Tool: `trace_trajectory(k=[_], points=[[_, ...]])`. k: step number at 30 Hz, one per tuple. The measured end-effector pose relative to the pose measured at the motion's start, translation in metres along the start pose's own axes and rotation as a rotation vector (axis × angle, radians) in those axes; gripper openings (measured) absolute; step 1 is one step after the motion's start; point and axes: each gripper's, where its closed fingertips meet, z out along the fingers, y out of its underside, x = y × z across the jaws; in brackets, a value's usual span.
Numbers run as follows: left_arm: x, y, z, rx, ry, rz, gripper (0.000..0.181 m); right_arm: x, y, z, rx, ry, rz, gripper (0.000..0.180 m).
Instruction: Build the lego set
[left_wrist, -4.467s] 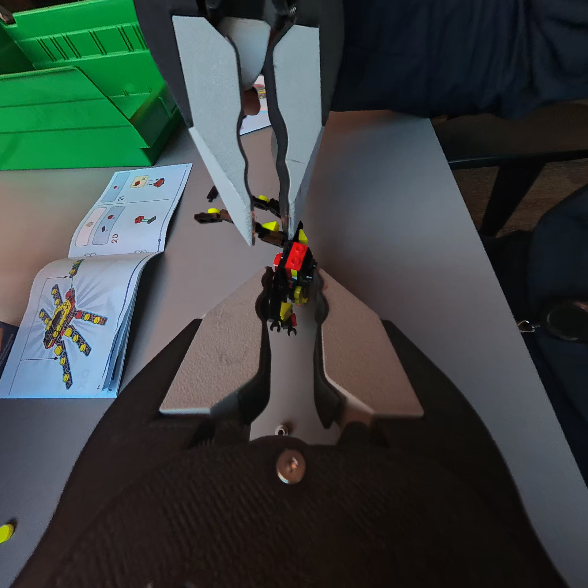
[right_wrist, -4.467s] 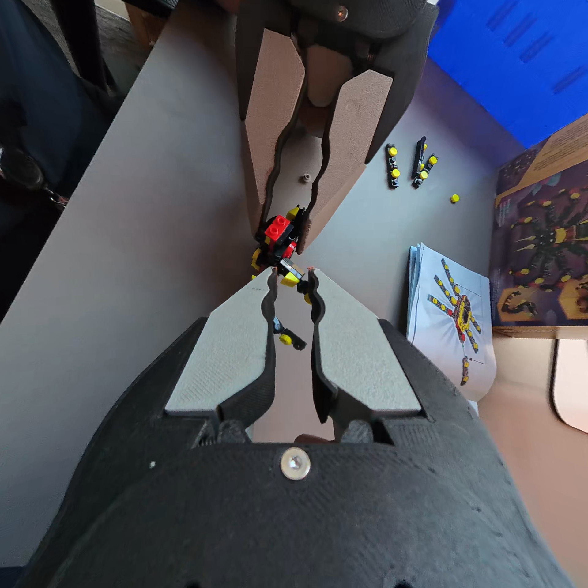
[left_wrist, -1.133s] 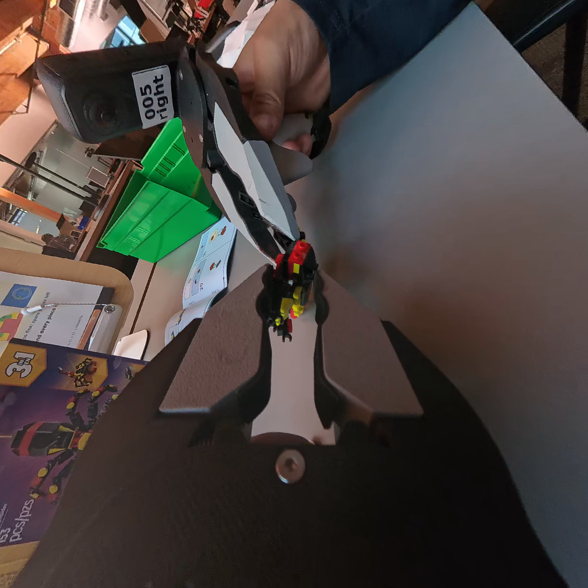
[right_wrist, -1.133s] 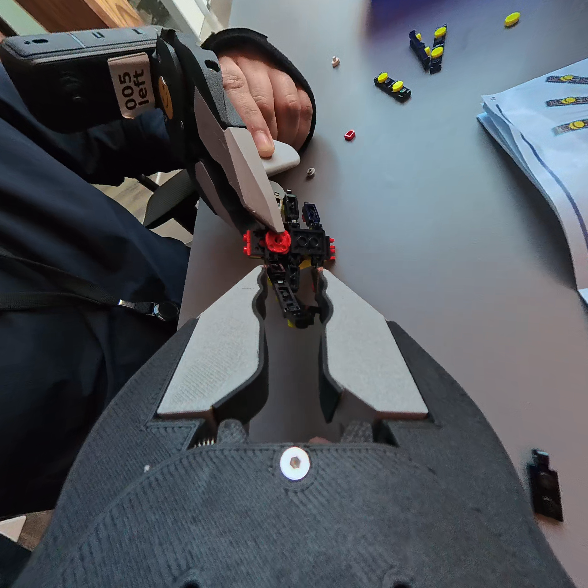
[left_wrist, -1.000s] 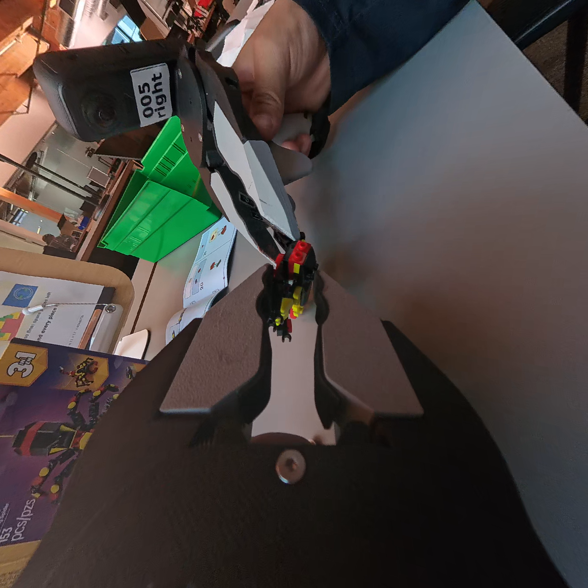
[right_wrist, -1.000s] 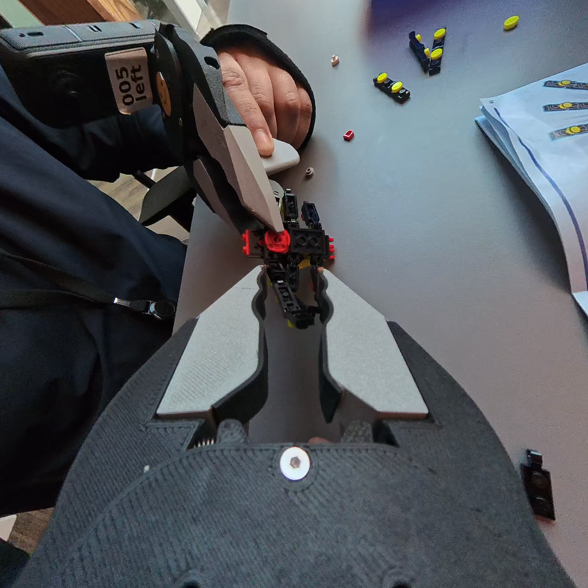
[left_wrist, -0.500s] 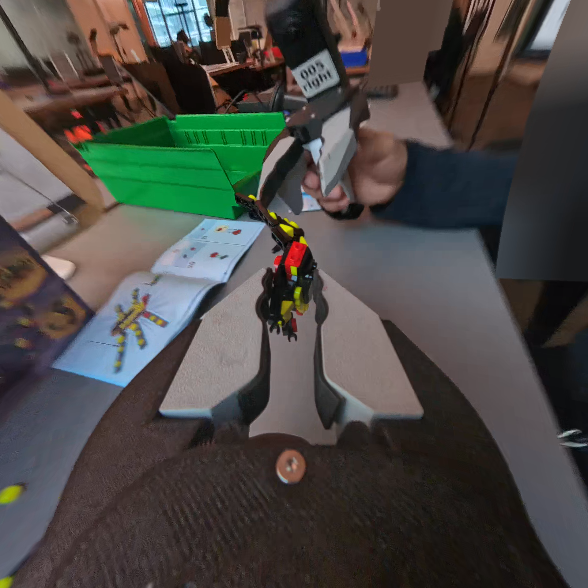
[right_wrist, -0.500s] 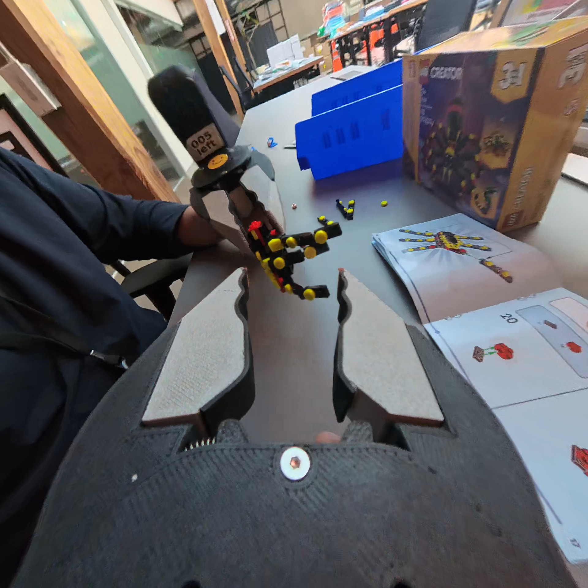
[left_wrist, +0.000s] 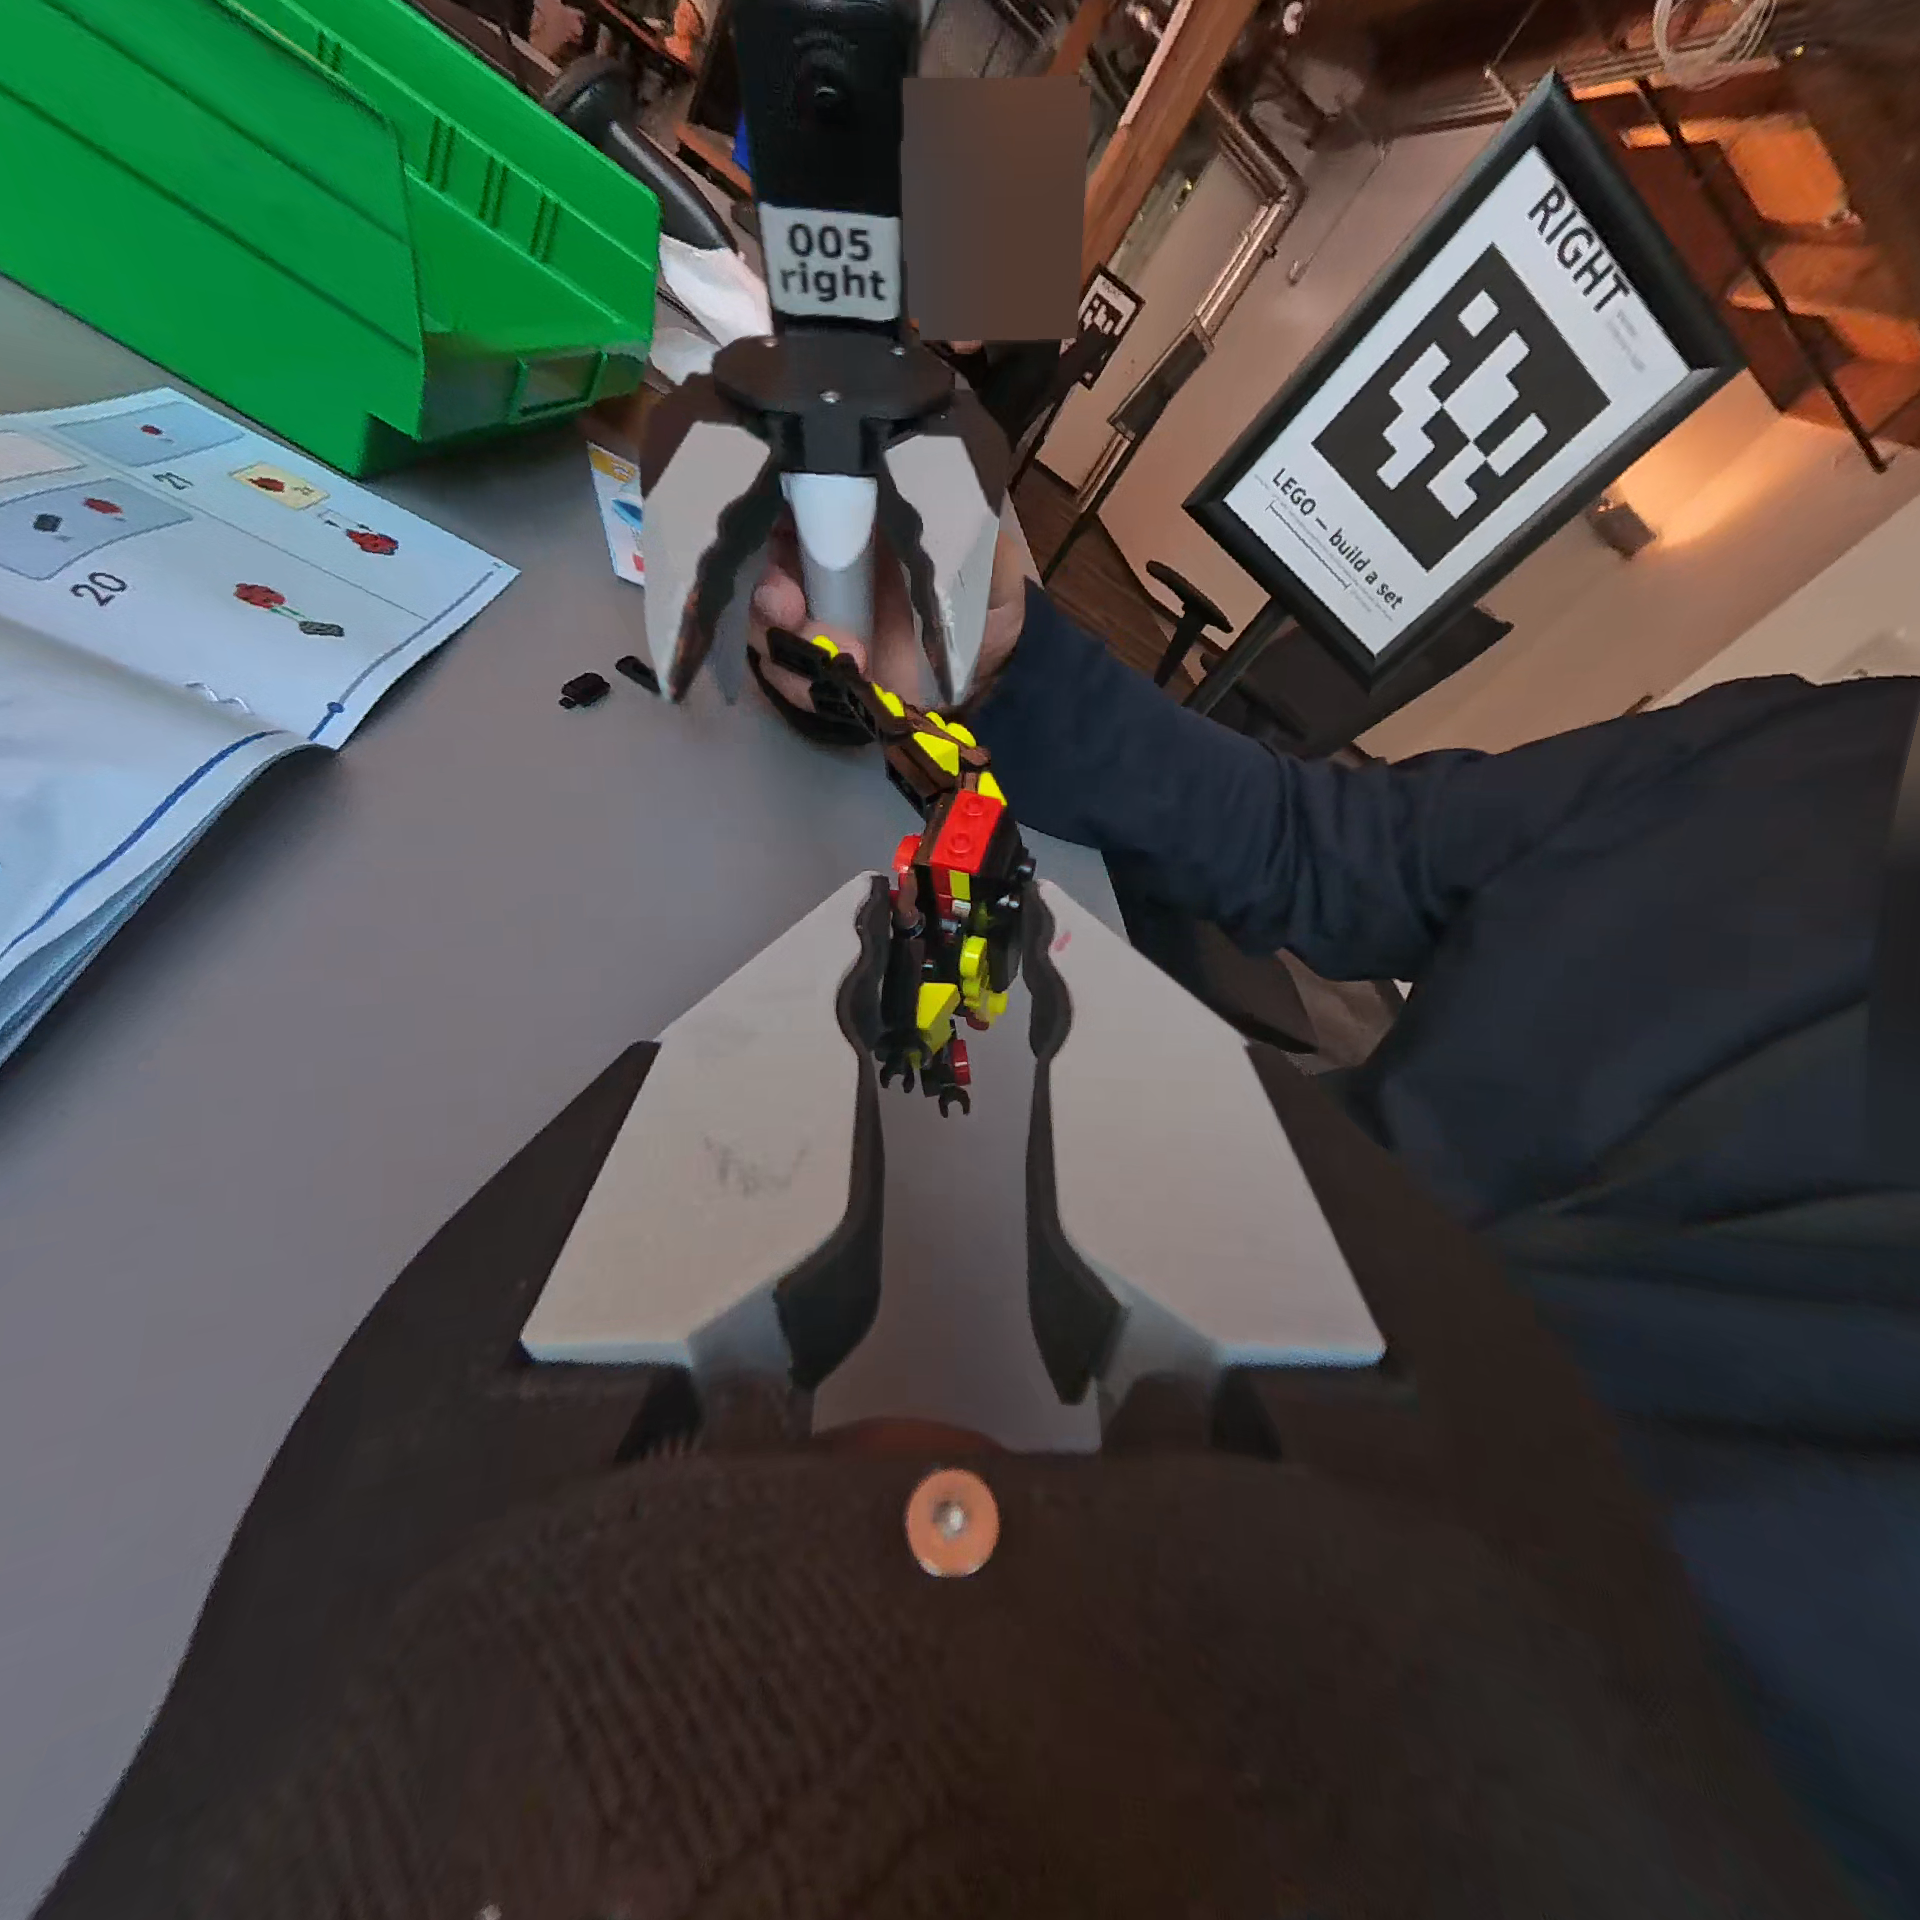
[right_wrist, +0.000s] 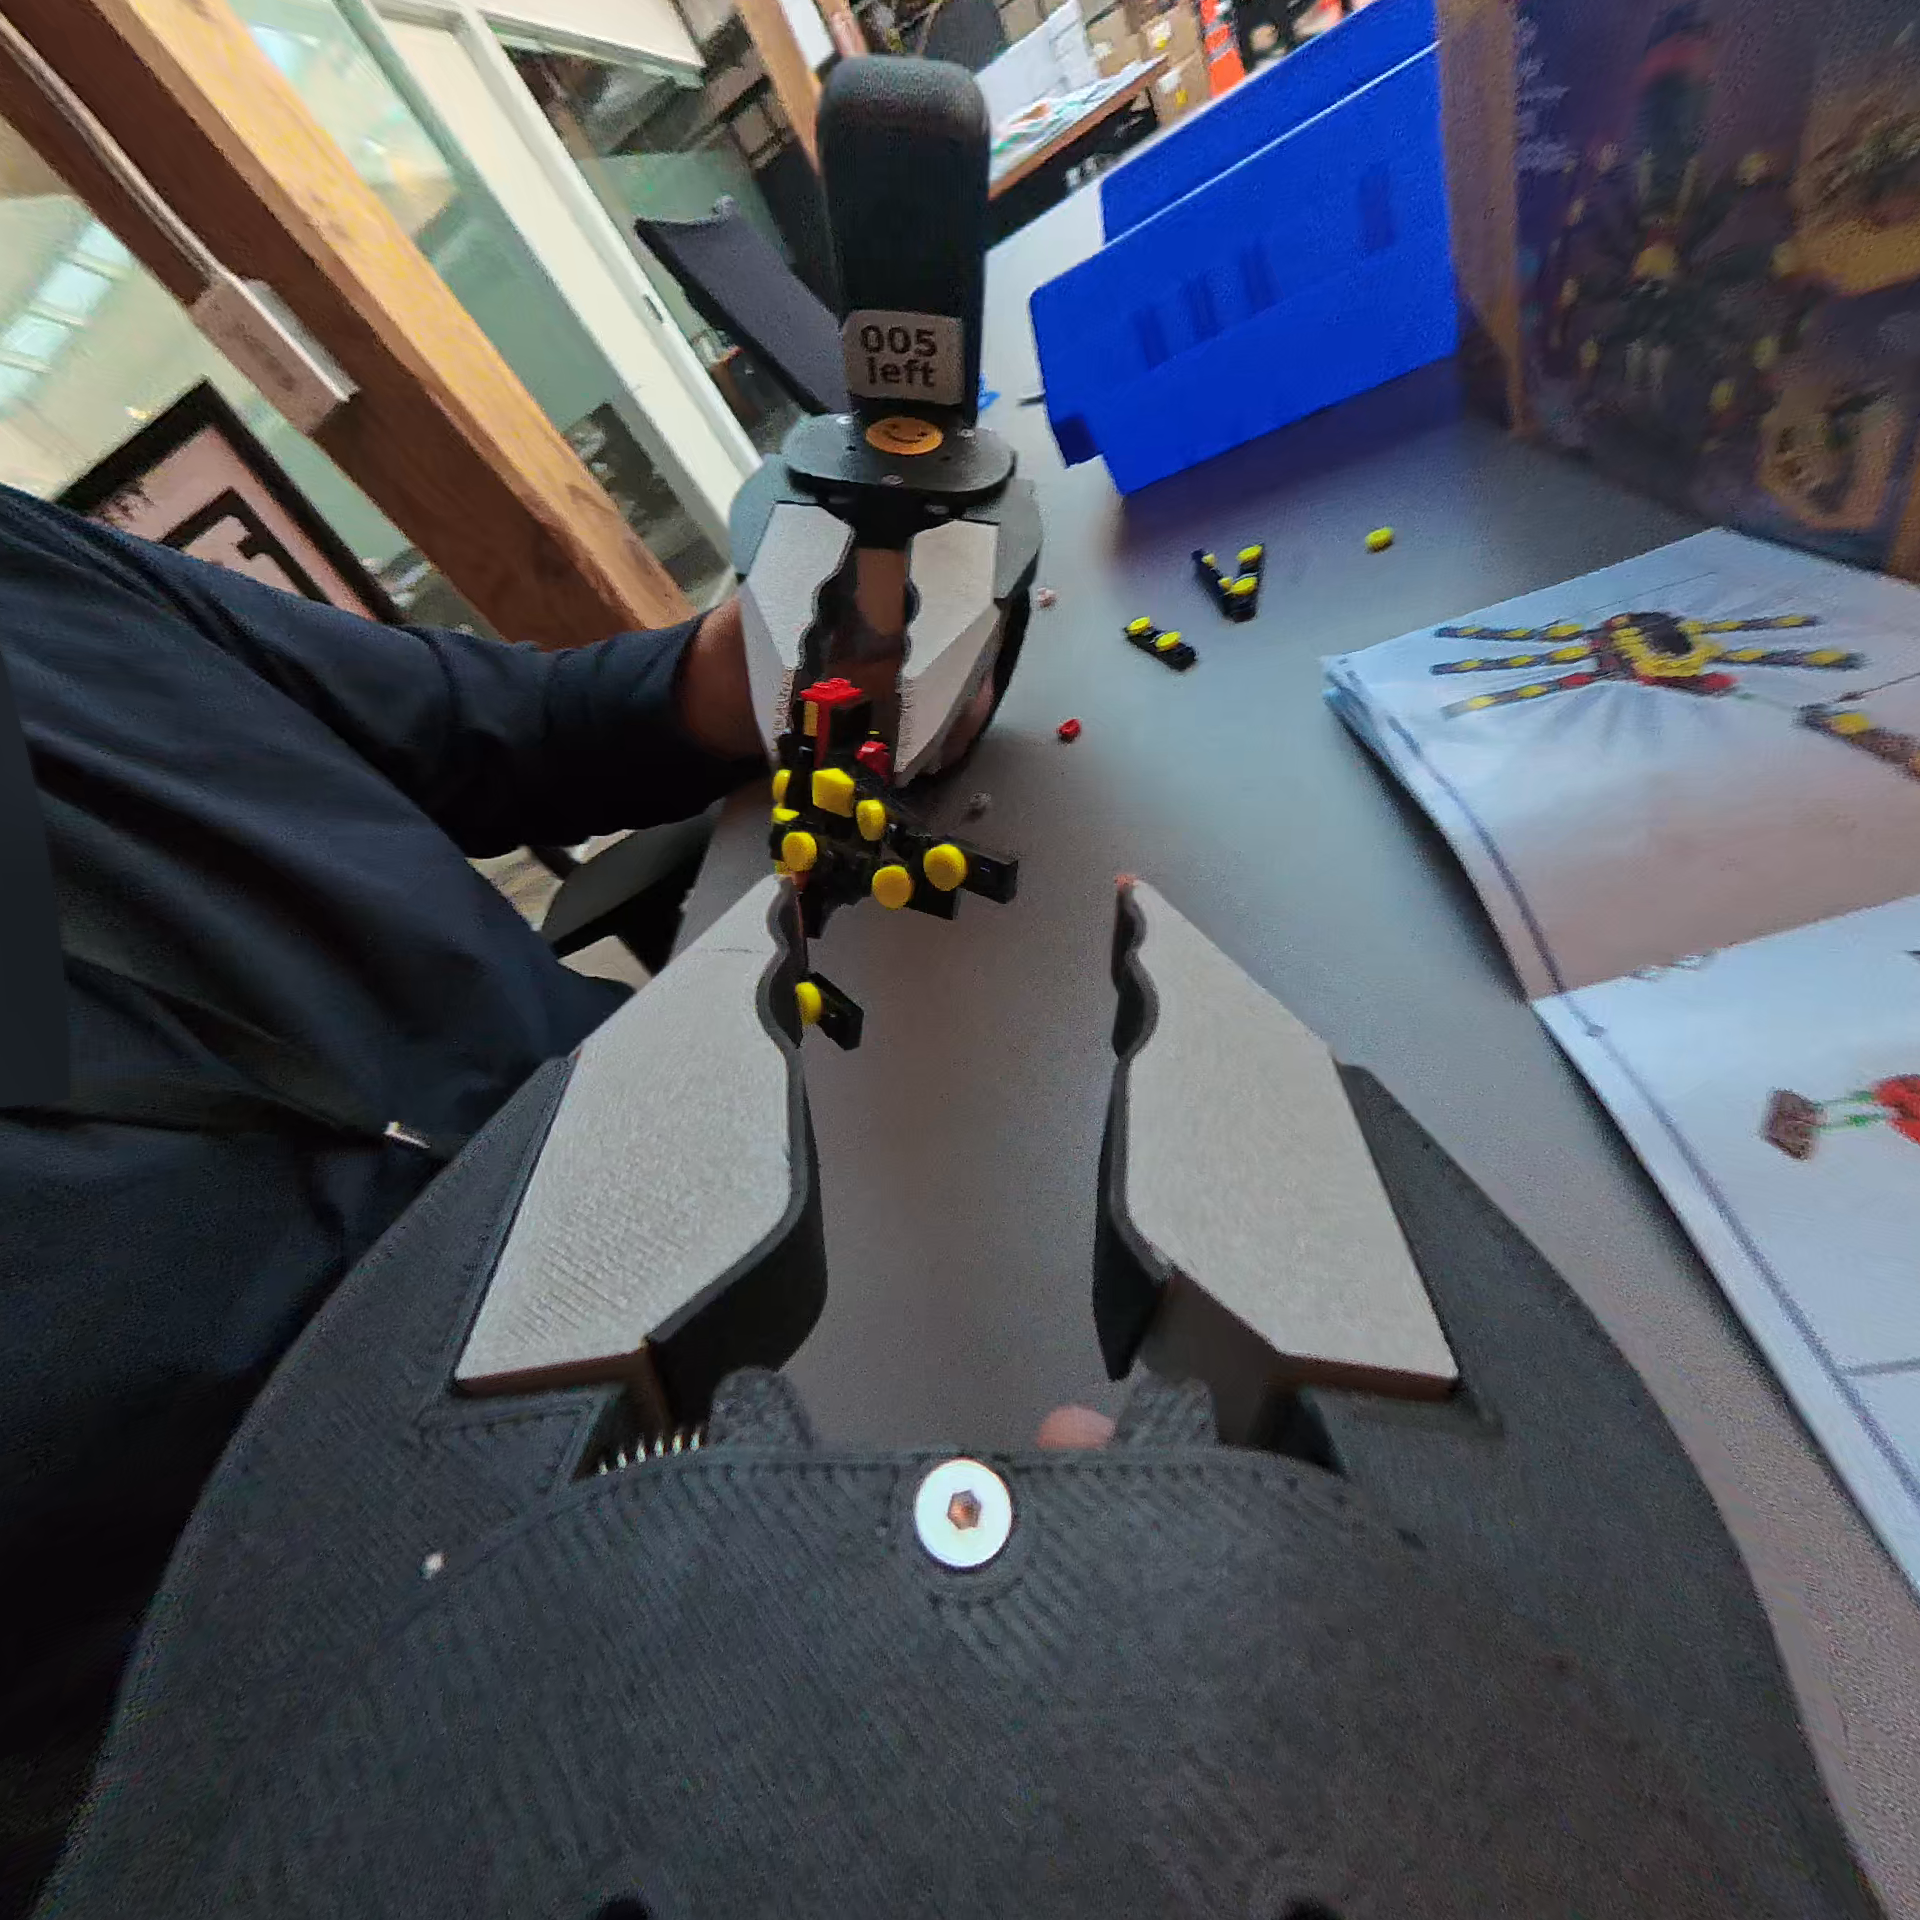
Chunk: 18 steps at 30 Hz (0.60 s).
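— Gripping what, exactly?

— A half-built spider (left_wrist: 951, 935) of black, red and yellow bricks, pinched between the tips of the left claw (left_wrist: 948, 914) above a grey table (left_wrist: 416, 935). One jointed leg, studded in yellow, reaches out from the model toward the right claw (left_wrist: 810, 665).

— And the right claw?

— It faces the model with its fingers spread wide and nothing between them. In the right wrist view the right claw (right_wrist: 951, 904) stands just short of the spider (right_wrist: 862, 831), one yellow-tipped leg lying against the inner edge of its left finger.

— What lies around them?

— An open booklet (right_wrist: 1662, 748) on the table, a purple box (right_wrist: 1704, 260) behind it, and a blue bin (right_wrist: 1268, 301) beside the box. Loose leg pieces (right_wrist: 1231, 582) with yellow studs and a small red piece (right_wrist: 1068, 729) sit between the left claw and the booklet. The left wrist view shows a green bin (left_wrist: 291, 208) at the table's far edge and two small black parts (left_wrist: 608, 681) near the right claw.
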Motion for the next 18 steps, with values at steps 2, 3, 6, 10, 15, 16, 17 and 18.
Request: trace_trajectory(k=[2,3,6,10,15,16,17,18], points=[[0.001,0.000,0.000,-0.003,0.000,0.014,0.022,-0.007,0.001,0.007,0.004,-0.059,0.043,0.057],[0.000,0.000,0.000,0.000,-0.014,0.016,0.022,-0.010,0.000,0.009,0.009,-0.088,0.069,0.054],[0.002,-0.002,0.000,0.015,-0.013,0.039,0.022,-0.015,0.002,0.014,0.014,-0.169,0.184,0.034],[0.000,-0.006,-0.003,0.043,-0.042,0.069,0.022,-0.015,0.001,0.008,0.048,-0.261,0.336,0.017],[-0.008,-0.005,-0.004,0.019,-0.099,0.084,0.021,-0.003,0.007,0.007,0.008,-0.136,0.267,0.015],[-0.010,-0.005,-0.004,0.017,-0.110,0.087,0.021,0.000,0.009,0.008,-0.005,-0.108,0.250,0.014],[-0.009,-0.004,-0.004,0.014,-0.102,0.085,0.021,0.000,0.010,0.008,-0.021,-0.089,0.226,0.014],[-0.009,-0.004,-0.004,0.012,-0.094,0.079,0.021,0.000,0.011,0.007,-0.035,-0.072,0.195,0.014]])
